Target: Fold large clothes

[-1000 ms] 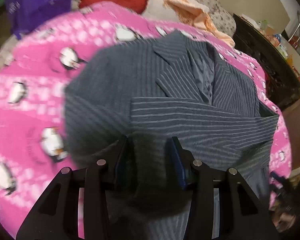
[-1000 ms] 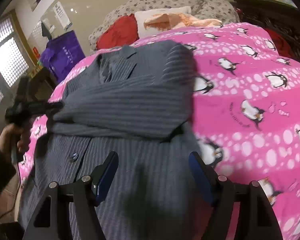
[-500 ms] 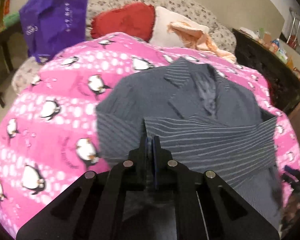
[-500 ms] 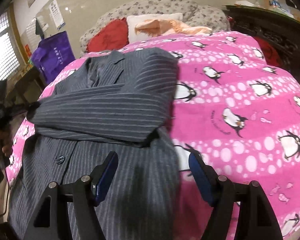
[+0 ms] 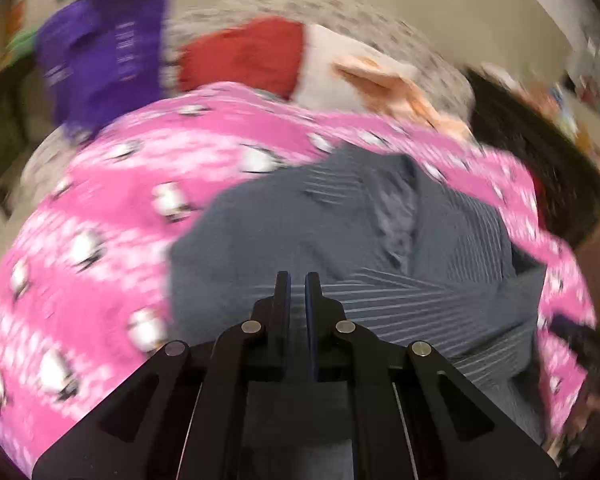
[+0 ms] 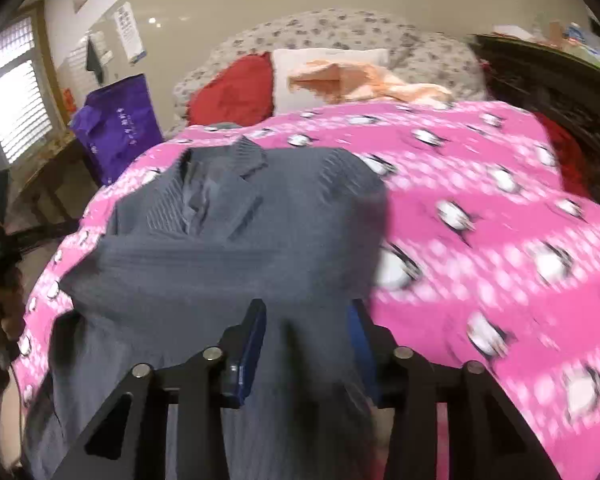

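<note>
Fingers of left gripper (image 5: pixel 297 280) nearly closed, thin gap between, pinching lower part of grey striped jacket (image 5: pixel 340 248); grip itself hidden under fabric. Fingers of right gripper (image 6: pixel 306 312) set apart, jacket (image 6: pixel 236 248) cloth bunched between them, not pressed tight. Jacket lies on pink penguin blanket (image 6: pixel 480 208), sleeve folded across chest, collar toward red pillow (image 6: pixel 236 92). Purple bag (image 6: pixel 120 124) beside jacket's collar end, off bed.

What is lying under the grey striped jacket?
The grey striped jacket lies on a pink penguin-print blanket, which shows all round it. The blanket's patch directly beneath the jacket is covered, so anything there cannot be seen.
</note>
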The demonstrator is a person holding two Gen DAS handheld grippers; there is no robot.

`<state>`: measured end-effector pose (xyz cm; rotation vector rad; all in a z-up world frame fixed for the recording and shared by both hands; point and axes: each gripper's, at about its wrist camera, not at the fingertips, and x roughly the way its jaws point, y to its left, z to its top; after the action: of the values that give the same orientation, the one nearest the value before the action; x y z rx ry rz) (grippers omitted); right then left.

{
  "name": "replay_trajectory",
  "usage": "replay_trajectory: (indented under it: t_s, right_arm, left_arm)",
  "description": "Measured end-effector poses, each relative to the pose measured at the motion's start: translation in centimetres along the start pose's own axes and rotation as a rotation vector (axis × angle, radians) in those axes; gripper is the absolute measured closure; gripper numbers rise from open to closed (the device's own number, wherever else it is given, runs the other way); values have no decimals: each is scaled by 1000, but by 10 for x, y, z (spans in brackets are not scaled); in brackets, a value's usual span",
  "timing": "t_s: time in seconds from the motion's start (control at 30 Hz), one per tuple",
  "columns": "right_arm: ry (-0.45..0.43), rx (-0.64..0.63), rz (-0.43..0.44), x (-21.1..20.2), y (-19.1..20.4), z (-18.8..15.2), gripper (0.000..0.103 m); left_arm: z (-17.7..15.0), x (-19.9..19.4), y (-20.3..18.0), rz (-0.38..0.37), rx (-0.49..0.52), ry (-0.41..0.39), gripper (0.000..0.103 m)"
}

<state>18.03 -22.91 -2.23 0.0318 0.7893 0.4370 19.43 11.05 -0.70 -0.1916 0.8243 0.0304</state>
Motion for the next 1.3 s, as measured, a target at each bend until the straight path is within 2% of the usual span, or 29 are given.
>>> replay_trajectory:
  t_s: [0.03,0.07,0.13,0.17,0.2,0.27,0.33,0.37,0.43,0.5,0.53,0.67,0.77,0.87,1.0,1.2,1.27,1.3]
  right_arm:
    - [2,4,10,7,2,6,75]
    - [7,11,21,16,3,14,75]
    - [45,12,19,30,2,20,75]
    - [67,15,-2,37,0,18,75]
    - [106,32,-7,46,-4,10,74]
    - [212,56,77,67,-12,-16,75]
    - [149,23,115,63,-14,-29,75]
    - [157,25,134,61,-16,-28,76]
    - [131,54,161,50,-21,-14,76]
    - [27,81,141,34,-28,2,76]
    - [15,87,133,35,-30,10,76]
    - [148,90,61,90,-37,24,76]
    - [121,63,6,118,-42,30,76]
    - [122,71,1,129,-43,37,76]
    - [137,66,12,116,-41,45,75]
    - [9,89,55,57,-35,47,75]
    - [26,81,108,64,-28,43,75]
    - [63,79,93,78,-27,41,75]
  left_arm:
    - [0,14,-6,10,19,28,99]
    - [-6,34,-10,57,37,67,99]
    - [-27,61,1,106,-6,140,99]
    - [-39,64,6,109,-21,138,98]
    - [-47,60,9,108,-13,96,98]
    - [-62,51,8,158,36,39,97]
    - [-68,46,8,183,25,18,97]
    - [-70,45,10,189,15,13,97]
    - [-72,46,10,206,16,6,97]
    - [-75,44,10,214,22,3,97]
    - [-76,42,10,214,20,1,97]
    - [-77,41,10,211,6,-6,97]
    - [-77,40,11,205,-2,-8,97]
    - [-78,39,12,198,-14,-13,97]
    - [-77,39,14,184,-28,-13,97]
    - [-77,38,13,187,-31,-16,97]
    - [-77,38,13,185,-34,-17,97]
    - [-77,38,14,183,-36,-18,98]
